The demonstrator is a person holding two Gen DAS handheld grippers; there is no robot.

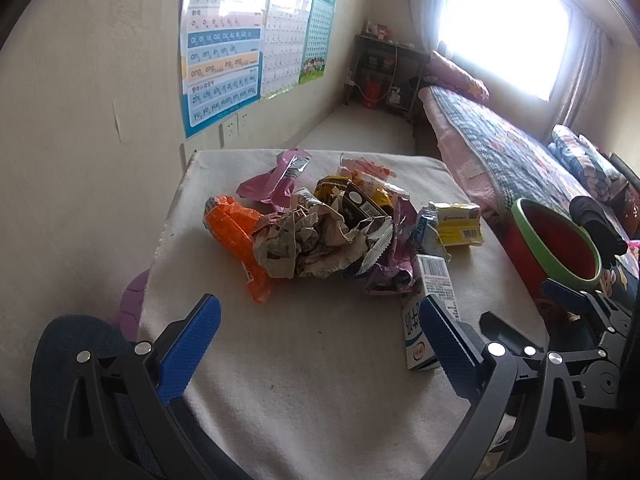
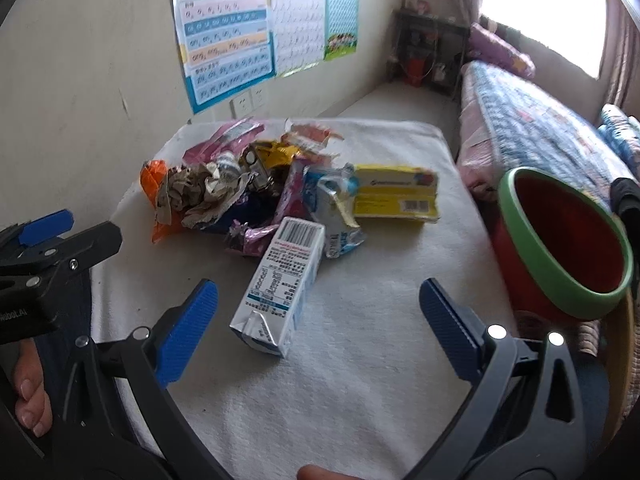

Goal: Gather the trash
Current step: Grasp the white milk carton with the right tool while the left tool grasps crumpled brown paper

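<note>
Blue-padded, both tongs, left (image 1: 320,340) and right (image 2: 318,320), hover level and spread apart over the tabletop (image 2: 360,380); the carton (image 2: 280,288) lies between the right pair.

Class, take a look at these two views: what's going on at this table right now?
A person holds a gripper in each hand over a cloth-covered table heaped with trash: crumpled newspaper, an orange wrapper, a yellow box and a white milk carton. Both the left gripper and the right gripper are open and hold nothing. A red bin with a green rim stands beside the table, apparently empty. Nothing looks collected yet.
</note>
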